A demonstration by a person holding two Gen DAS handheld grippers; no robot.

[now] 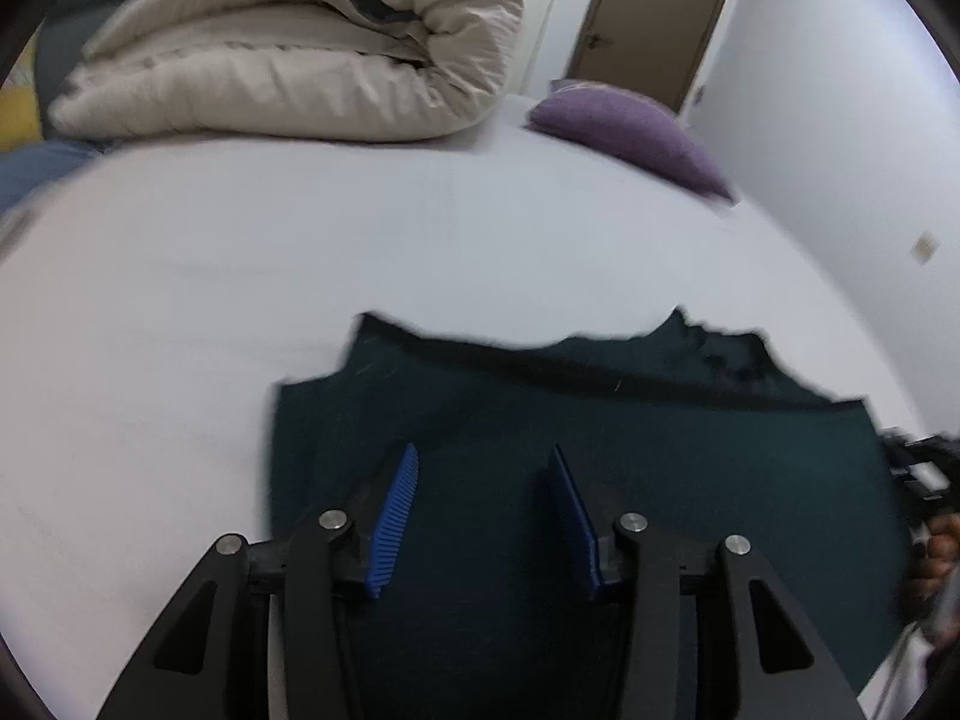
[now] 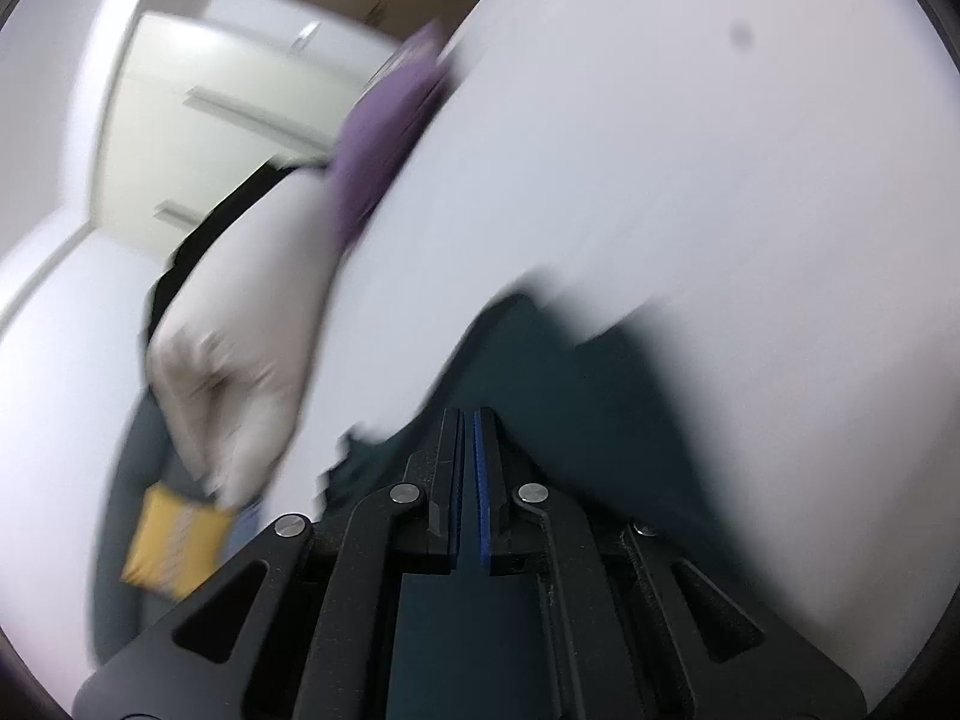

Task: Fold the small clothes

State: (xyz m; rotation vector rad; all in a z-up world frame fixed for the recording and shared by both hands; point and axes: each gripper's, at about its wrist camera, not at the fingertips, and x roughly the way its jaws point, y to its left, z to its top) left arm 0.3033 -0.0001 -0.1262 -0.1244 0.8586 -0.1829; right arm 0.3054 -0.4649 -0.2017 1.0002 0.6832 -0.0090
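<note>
Dark teal cloth, the small garment, lies spread on the white bed directly under both tools. Nearest in the left wrist view, the left gripper hovers over it with its blue pads wide apart, holding nothing. In the right wrist view the right gripper has its pads pressed together over the garment's edge; whether any cloth is pinched between them I cannot tell through the blur. Farther off lie a purple cushion and a rolled beige duvet at the bed's far side, with a brown door beyond. The risk, as I judge it: if the right grip is thin, a quick lift could let the fabric slip and the fold collapse unevenly; the left could also catch two layers.
</note>
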